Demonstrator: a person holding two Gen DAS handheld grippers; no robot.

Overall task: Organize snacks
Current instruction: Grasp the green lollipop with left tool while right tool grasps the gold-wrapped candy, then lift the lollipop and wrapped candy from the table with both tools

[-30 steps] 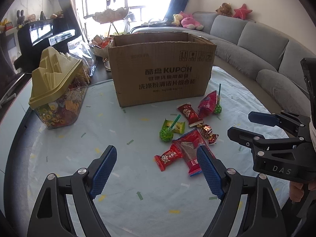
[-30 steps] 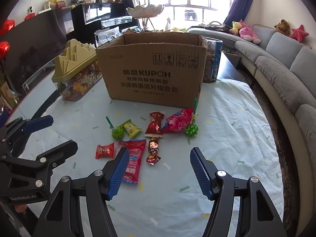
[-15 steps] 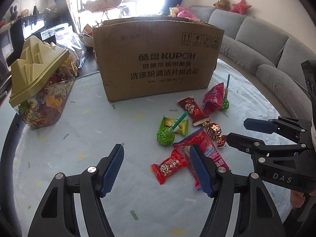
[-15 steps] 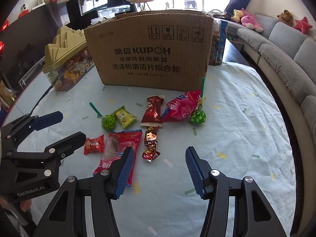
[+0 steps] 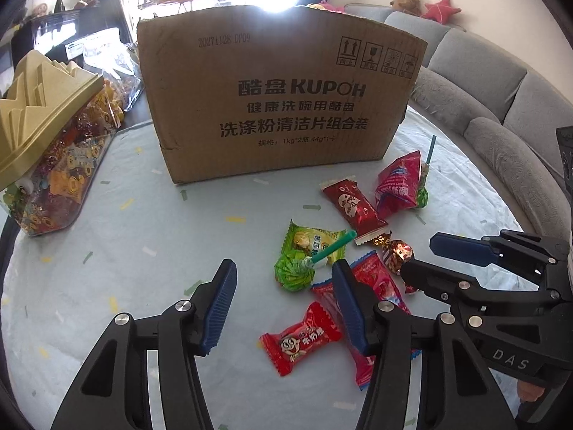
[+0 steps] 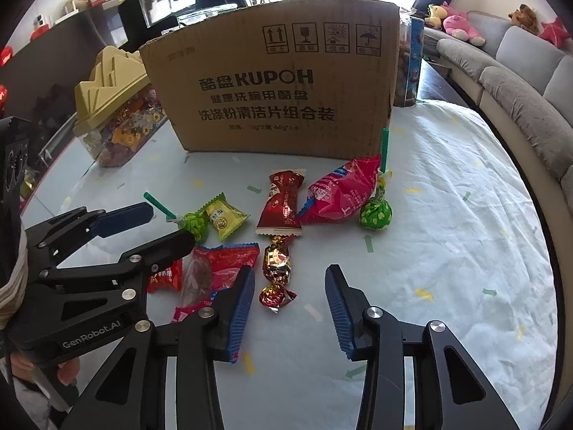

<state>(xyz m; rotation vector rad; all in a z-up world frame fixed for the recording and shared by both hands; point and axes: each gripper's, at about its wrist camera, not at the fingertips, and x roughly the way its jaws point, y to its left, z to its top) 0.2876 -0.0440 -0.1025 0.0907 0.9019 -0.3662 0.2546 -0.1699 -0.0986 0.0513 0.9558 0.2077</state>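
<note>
Left hand-held gripper [image 5: 283, 301]: your blue-padded fingers are spread with nothing between them, low over the surface [image 5: 107, 251], just in front of the green-wrapped lollipop with a teal stick [image 5: 295, 274].
Right hand-held gripper [image 6: 290, 304]: yours is spread too, holding nothing, with the gold-and-red foil candy [image 6: 275, 272] lying just ahead of its left finger.
Snacks near you: the small red candy packet with a cartoon face [image 5: 301, 337] lies beside the long red-and-blue wrapper [image 5: 372, 286], which your left gripper's right finger partly hides.
Snacks further off: the yellow-green candy packet [image 5: 315, 242], the dark red bar wrapper [image 5: 352, 206], the puffed red snack bag [image 5: 397, 184] and a second green lollipop [image 6: 374, 213] lie loose in front of the box.
Box: the brown cardboard carton printed KUPOH [image 5: 283, 96] stands upright behind the snacks.
Jar: a clear candy container with a tan peaked lid [image 5: 46, 136] sits to the left of the carton, apart from it.
</note>
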